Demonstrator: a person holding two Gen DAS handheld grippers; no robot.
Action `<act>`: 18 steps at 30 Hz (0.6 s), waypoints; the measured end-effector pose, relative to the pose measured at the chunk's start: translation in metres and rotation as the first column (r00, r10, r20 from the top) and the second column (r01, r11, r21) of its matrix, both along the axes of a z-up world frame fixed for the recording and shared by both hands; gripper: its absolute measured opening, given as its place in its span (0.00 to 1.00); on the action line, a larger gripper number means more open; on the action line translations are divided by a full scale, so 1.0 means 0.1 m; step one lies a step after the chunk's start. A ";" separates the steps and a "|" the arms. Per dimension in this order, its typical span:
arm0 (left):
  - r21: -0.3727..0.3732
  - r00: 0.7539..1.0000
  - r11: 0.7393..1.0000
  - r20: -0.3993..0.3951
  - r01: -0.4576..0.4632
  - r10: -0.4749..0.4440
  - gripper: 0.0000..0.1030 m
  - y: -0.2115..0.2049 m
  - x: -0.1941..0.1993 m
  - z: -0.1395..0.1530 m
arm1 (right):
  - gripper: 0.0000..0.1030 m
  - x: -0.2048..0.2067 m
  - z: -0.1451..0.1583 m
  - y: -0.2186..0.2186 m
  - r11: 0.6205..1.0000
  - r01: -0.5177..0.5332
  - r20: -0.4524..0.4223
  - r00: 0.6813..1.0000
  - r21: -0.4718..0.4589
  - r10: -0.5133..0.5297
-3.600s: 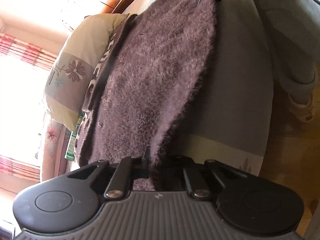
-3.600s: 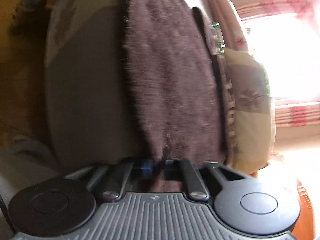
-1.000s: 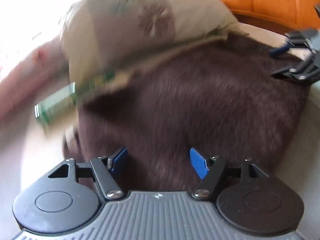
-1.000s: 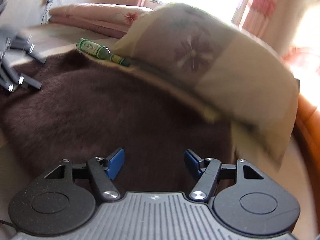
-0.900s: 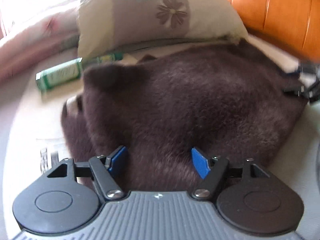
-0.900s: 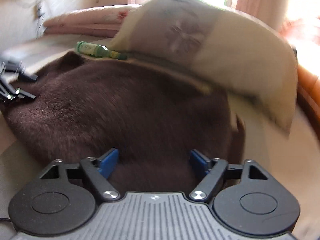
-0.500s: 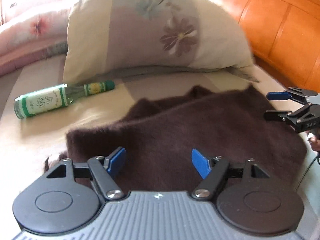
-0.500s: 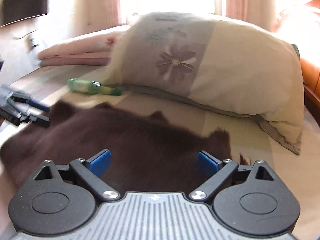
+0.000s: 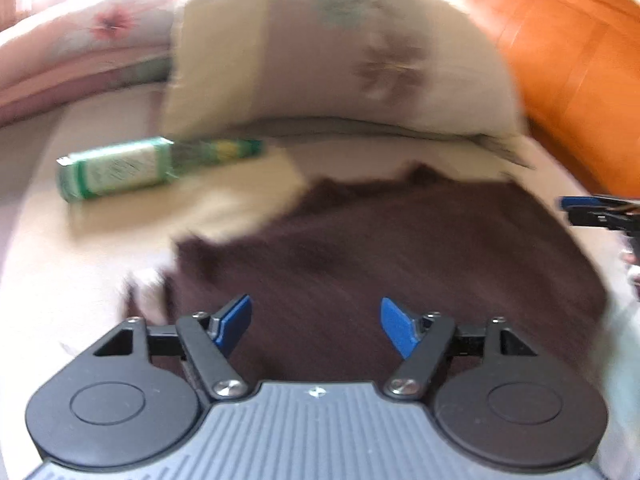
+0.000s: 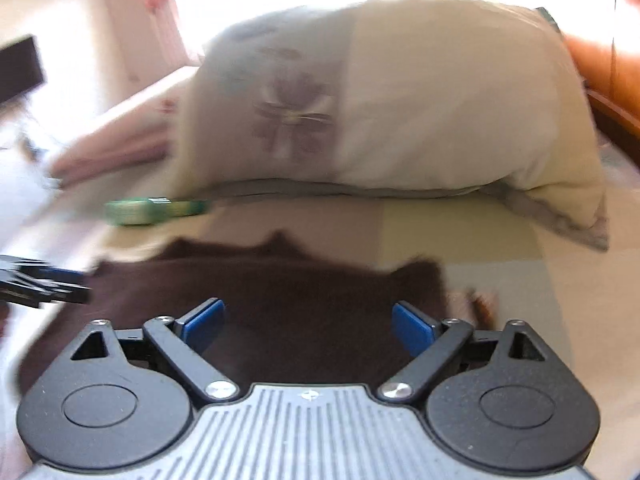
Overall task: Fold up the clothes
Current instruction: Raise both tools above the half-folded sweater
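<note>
released since earlier, one brown sweater [image 9: 400,248] lies flat — both tongs, left [image 9: 316,326] and right [image 10: 306,326], spread (right just widened, empty).

No legible text in either view. Green bottle [image 9: 132,168] carries a white label with print; motion blur renders the characters unreadable. Same bottle in right-wrist view: equally smeared.

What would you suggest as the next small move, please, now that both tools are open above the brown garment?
Probably lower both tools onto the near edge of the brown garment and grip it: it lies flat on the bed, and the left tool and right tool are open, empty.
</note>
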State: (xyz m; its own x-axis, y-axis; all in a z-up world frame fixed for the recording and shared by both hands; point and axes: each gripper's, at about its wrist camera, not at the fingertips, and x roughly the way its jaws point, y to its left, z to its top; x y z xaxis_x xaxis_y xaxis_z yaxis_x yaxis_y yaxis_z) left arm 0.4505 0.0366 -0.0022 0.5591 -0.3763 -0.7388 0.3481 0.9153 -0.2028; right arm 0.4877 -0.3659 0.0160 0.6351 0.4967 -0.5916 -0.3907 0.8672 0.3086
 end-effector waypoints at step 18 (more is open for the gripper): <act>0.097 0.991 0.993 -0.125 0.068 -0.056 0.75 -0.01 -1.00 -0.17 | 0.91 -1.02 -0.36 -0.29 0.999 -0.032 -0.152 0.988 -0.003 0.031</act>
